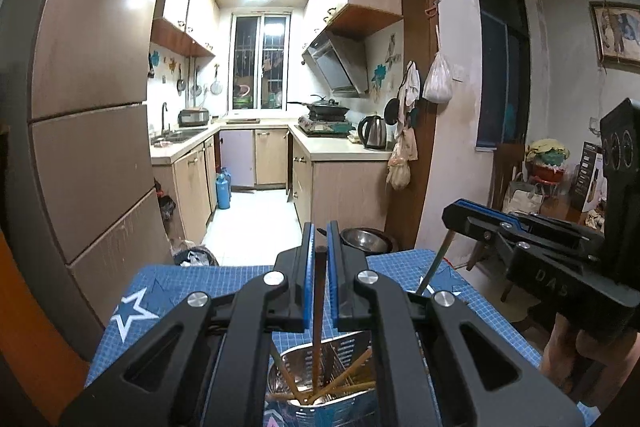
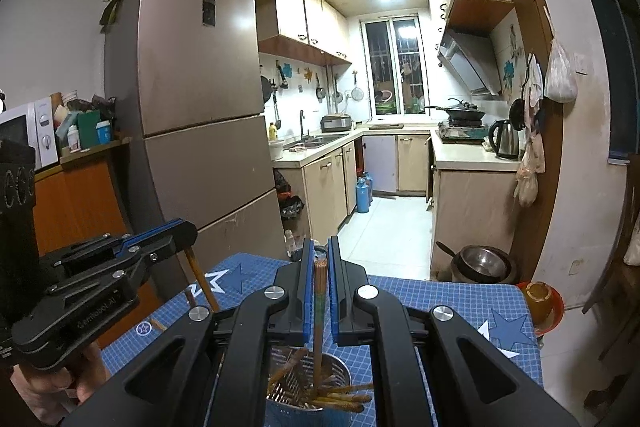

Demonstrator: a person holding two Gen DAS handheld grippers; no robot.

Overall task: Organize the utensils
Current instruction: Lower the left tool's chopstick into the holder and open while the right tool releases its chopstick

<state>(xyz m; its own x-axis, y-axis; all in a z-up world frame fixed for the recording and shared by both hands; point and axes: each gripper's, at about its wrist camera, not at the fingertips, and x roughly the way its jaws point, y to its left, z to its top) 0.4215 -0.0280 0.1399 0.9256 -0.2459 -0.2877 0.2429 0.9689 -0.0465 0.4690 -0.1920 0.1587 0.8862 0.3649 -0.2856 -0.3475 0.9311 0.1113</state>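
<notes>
Here, through my left wrist camera, the left gripper (image 1: pixel 319 251) has its blue pads (image 1: pixel 307 267) drawn in to a narrow gap around a dark brown chopstick (image 1: pixel 319 307). The stick stands nearly upright, its square top level with the fingertips and its lower end down inside the holder (image 1: pixel 352 355). I cannot tell whether the pads actually press on it. The holder is a perforated steel cup, near and centre on the blue gridded mat (image 1: pixel 168 291); several lighter wooden chopsticks lean crossed inside it. Far right, the right gripper (image 1: pixel 452 215) reaches in from the side, nipped on the top of a greenish stick (image 1: pixel 436 263) that slants down toward the mat. A steel bowl (image 1: pixel 364 239) sits on the floor beyond the mat's far edge.

Through my right wrist camera, the right gripper (image 2: pixel 319 253) is likewise nearly closed around a worn stick (image 2: pixel 319 315), brown with greenish patches and a ribbed top; I cannot be sure of contact. Its lower end stands in the holder (image 2: pixel 336 367), among tan sticks lying tilted to the right. At left, the left gripper (image 2: pixel 188 235) grips the top of an orange-brown chopstick (image 2: pixel 202 279) slanting down to the mat (image 2: pixel 440 303). A brown cup (image 2: pixel 538 299) sits at the mat's right edge.
</notes>
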